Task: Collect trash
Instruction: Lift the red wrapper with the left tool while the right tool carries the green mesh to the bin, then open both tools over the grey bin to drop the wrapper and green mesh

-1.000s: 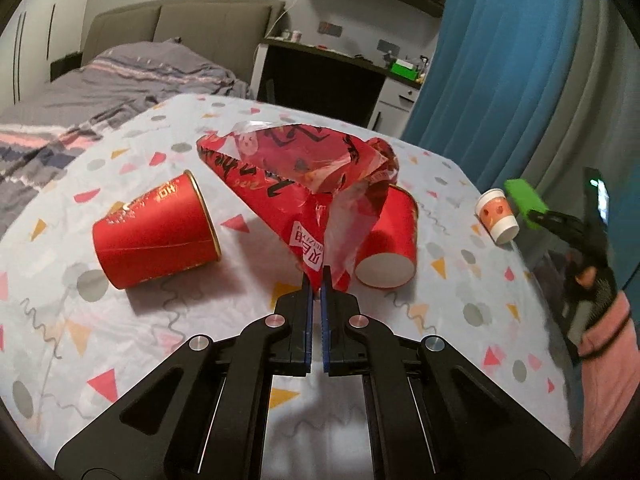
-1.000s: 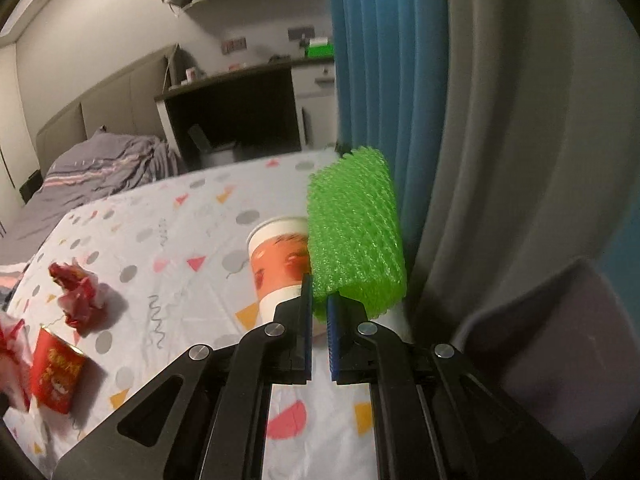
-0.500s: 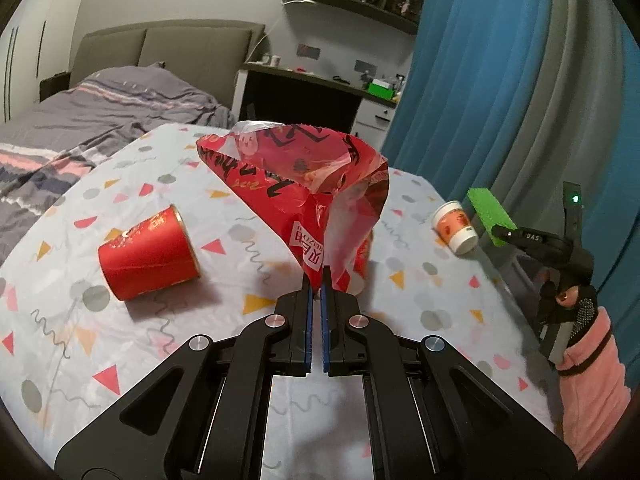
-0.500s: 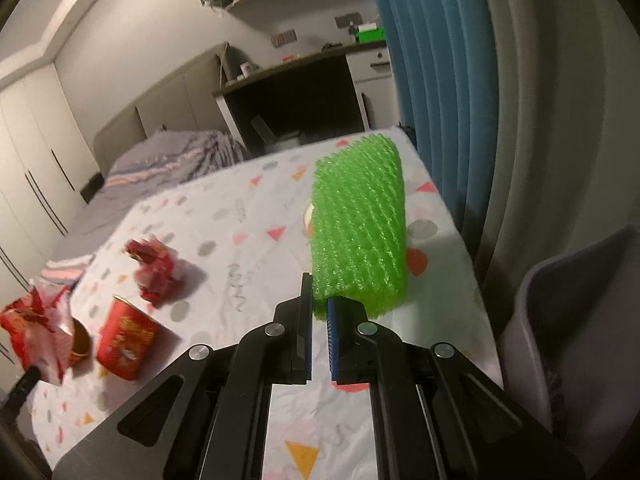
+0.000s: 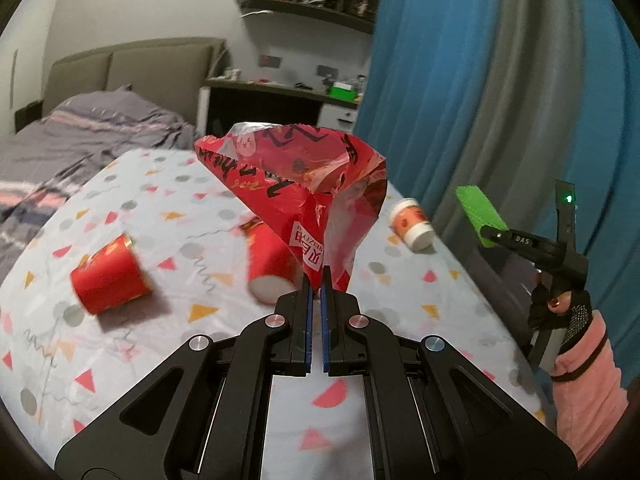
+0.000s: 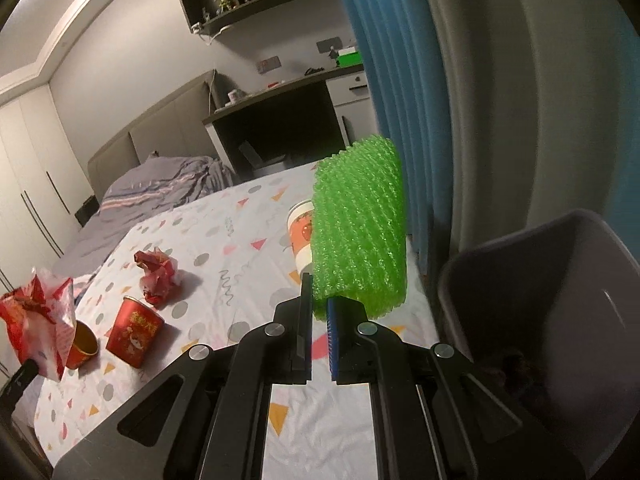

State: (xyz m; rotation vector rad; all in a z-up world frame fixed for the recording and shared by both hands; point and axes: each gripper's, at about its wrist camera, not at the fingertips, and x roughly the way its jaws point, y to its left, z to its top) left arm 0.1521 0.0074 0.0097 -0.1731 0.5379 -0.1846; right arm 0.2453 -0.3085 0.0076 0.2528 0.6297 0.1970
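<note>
Mid-task: left tool (image 5: 316, 280) was clamped on a red snack bag (image 5: 308, 184), right tool (image 6: 319, 286) pinched green foam netting (image 6: 358, 228), both lifted off the surface (image 6: 240, 280) near the grey bin (image 6: 560, 300). Still lying there: 2 red paper cups (image 5: 108, 276), a crumpled red wrapper (image 6: 158, 276), an orange-print cup (image 5: 412, 224). Text: bag label partly read "BEIZIYA", "DAS" on the right tool's body; cup print unreadable.
</note>
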